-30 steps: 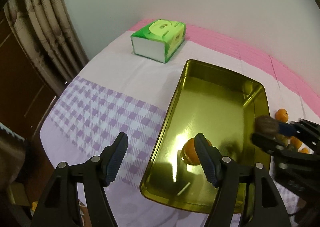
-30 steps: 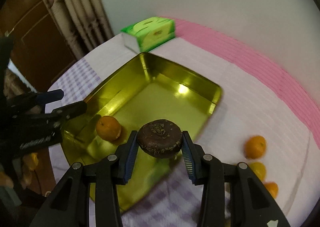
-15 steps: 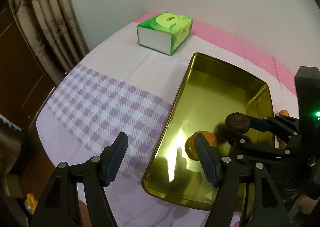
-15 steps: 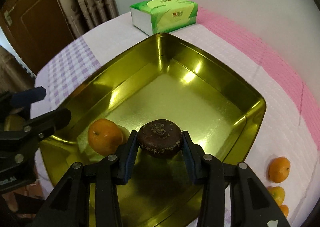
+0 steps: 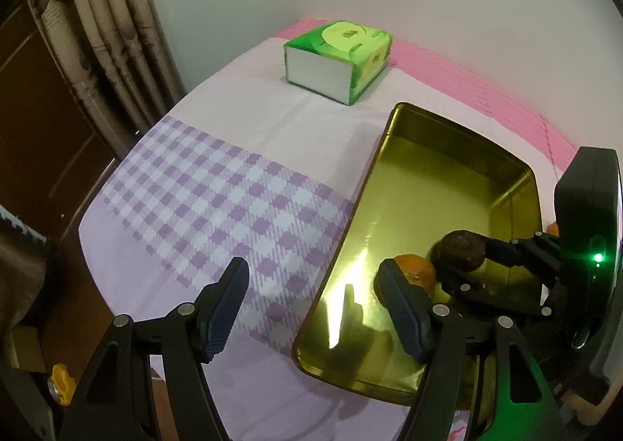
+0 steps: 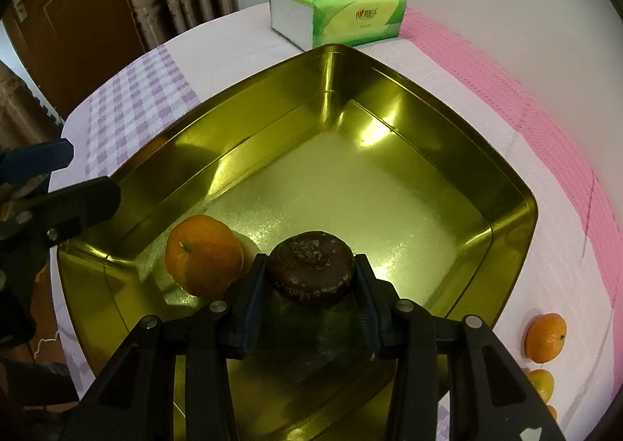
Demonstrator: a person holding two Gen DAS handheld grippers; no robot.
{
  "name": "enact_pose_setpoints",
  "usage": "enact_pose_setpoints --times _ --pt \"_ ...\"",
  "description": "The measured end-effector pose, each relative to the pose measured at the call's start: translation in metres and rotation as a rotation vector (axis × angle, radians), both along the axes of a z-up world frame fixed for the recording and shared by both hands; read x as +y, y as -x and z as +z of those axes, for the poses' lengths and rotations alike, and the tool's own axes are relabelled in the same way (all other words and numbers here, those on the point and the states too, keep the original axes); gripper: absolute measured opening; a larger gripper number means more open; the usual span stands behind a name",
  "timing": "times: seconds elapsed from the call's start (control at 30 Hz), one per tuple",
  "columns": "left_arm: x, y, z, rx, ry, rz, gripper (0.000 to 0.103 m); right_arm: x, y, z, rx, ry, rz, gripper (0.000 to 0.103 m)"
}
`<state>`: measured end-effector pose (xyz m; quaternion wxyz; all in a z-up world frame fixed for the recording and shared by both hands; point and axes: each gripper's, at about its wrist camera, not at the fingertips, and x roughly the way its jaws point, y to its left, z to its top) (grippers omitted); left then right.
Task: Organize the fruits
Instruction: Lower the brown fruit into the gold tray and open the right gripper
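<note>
Left gripper point(image 5: 311, 308): spread, empty, idle beside tray edge. Orange point(image 6: 204, 256): in gold tray point(image 6: 510, 184), at 9 o'clock of the dark brown fruit point(image 6: 311, 266), which the right gripper point(image 6: 311, 281) pinches low over the floor, apparently for release. Loose oranges point(image 6: 545, 338): outside, 3 o'clock.

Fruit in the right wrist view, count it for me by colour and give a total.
Orange citrus fruits: 2, one in the gold metal tray at, one on the cloth at.
Dark brown round fruit: 1, clamped in the right gripper.
Yellowish fruit: 1.
Total: 4 clearly visible.
</note>
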<state>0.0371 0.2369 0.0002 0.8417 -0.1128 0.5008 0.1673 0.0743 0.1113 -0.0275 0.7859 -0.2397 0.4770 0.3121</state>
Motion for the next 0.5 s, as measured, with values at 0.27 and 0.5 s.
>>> enact_pose_setpoints --times 0.27,0.5 --pt "0.004 -0.001 -0.002 0.000 0.021 0.011 0.070 -0.001 0.001 0.002 -0.004 -0.005 -0.002 0.042" --pt "0.001 -0.002 -0.001 -0.001 0.015 0.000 0.072 -0.009 0.008 0.022 -0.028 -0.045 -0.005 0.050"
